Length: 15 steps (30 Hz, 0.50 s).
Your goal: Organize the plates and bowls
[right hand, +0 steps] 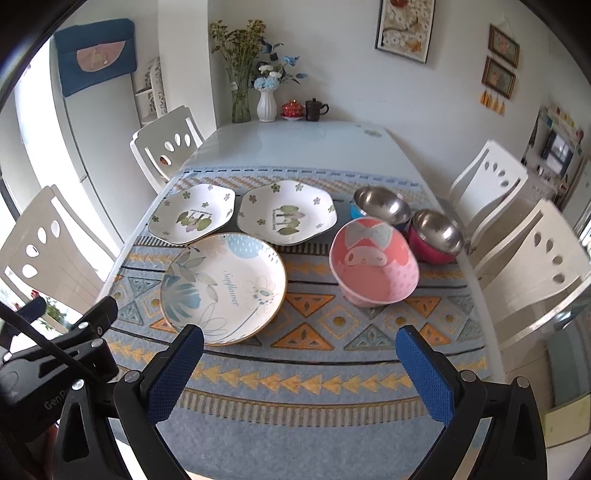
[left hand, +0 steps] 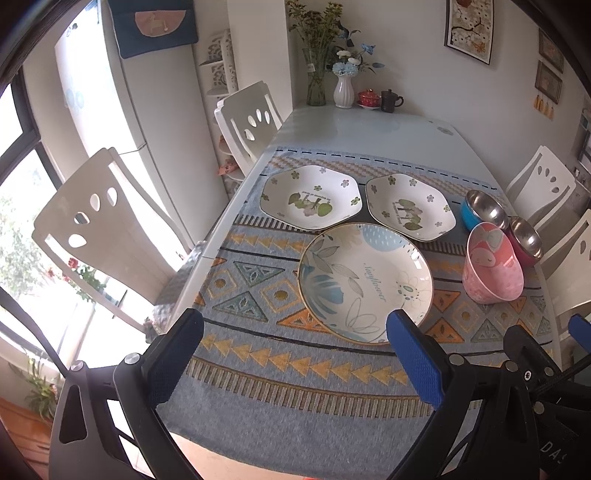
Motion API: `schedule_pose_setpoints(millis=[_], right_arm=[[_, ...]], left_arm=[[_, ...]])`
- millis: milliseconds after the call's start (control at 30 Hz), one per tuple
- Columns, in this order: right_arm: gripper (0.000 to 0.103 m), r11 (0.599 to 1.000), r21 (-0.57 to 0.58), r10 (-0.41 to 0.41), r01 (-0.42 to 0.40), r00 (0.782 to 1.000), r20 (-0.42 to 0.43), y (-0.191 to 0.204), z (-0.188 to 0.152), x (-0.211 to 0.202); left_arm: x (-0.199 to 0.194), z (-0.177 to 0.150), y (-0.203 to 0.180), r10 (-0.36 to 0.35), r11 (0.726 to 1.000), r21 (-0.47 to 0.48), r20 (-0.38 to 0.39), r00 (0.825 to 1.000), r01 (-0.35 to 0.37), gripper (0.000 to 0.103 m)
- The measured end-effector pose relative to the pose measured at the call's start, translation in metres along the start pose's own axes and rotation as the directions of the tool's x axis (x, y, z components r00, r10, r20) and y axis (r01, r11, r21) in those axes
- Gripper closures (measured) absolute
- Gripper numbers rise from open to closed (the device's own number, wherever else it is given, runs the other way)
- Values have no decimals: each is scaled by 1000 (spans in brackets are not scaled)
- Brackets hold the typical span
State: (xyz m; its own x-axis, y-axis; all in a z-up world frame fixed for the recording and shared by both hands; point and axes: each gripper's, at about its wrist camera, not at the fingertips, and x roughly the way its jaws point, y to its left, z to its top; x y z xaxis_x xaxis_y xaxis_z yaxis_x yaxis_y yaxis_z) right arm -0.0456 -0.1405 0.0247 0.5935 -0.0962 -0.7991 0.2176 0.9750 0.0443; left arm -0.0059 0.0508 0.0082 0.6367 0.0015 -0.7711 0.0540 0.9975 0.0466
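Three patterned ceramic plates and three bowls lie unstacked ahead of both tongs, wide, empty; sorting not begun.

Three plates and three bowls lie unstacked, upright.

White chairs flank the table; vases stand behind.

A pale glossy dining table stands against white walls, under a blue woven runner with orange triangles. White cut-out chairs flank it. Framed pictures hang above. A clear glass vase of green stems sits at the far edge. Daylight pours through a dark-framed window.
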Motion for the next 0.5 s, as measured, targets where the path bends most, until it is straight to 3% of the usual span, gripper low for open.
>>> schedule_pose_setpoints(millis=[367, 500], right_arm=[[0, 1000, -19, 8, -8, 1000, -6, 2, 5, 10], [0, 999, -51, 7, -7, 1000, 13, 0, 25, 21]], left_arm=[[10, 16, 13, 34, 999, 20, 48, 998, -35, 4], [20, 34, 15, 40, 999, 31, 66, 997, -42, 4]])
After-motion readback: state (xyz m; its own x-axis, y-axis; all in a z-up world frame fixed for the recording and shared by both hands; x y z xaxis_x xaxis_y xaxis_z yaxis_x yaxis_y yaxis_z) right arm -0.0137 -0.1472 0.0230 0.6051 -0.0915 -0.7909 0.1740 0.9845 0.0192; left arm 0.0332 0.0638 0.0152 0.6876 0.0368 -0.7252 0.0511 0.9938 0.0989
